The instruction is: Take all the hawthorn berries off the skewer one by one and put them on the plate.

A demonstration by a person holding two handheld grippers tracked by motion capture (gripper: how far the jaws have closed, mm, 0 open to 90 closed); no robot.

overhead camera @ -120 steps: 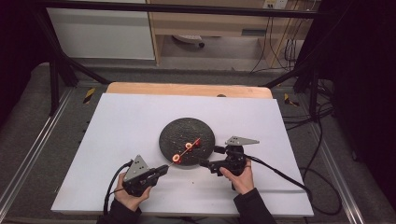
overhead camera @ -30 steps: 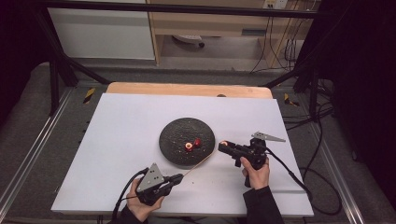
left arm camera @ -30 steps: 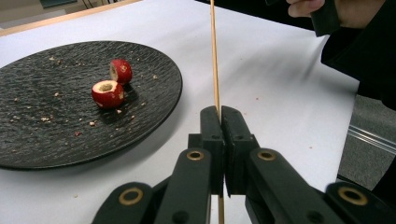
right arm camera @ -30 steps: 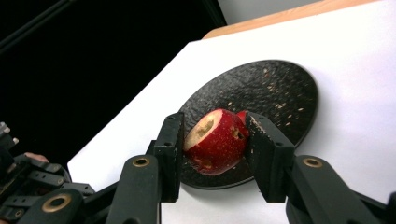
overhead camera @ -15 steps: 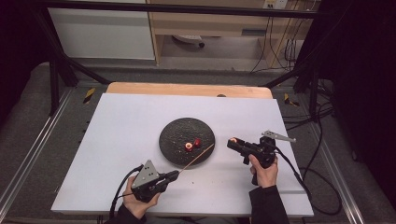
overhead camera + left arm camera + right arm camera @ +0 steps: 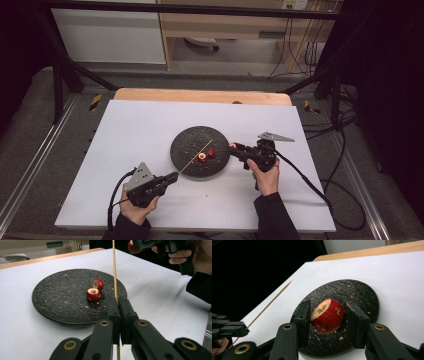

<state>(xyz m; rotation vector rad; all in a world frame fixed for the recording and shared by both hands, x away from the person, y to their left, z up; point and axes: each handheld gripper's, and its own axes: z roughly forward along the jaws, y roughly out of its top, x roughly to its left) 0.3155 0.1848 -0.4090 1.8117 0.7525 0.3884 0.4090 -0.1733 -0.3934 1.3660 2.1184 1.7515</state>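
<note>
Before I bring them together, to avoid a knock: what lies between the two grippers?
High view: the plate with two red fruit pieces, crossed by the skewer in the left gripper.

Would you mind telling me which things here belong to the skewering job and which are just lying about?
In the job:
- wooden skewer, clamped in the left gripper
- red fruit piece, held in the right gripper
- two red fruit pieces on the black plate

Lying about:
- cables behind the table
- yellow-black tape marks on the floor

Skewer (image 6: 114, 270) top cut off by frame edge, fruit piece (image 6: 327, 315) sides hidden behind jaws
</note>
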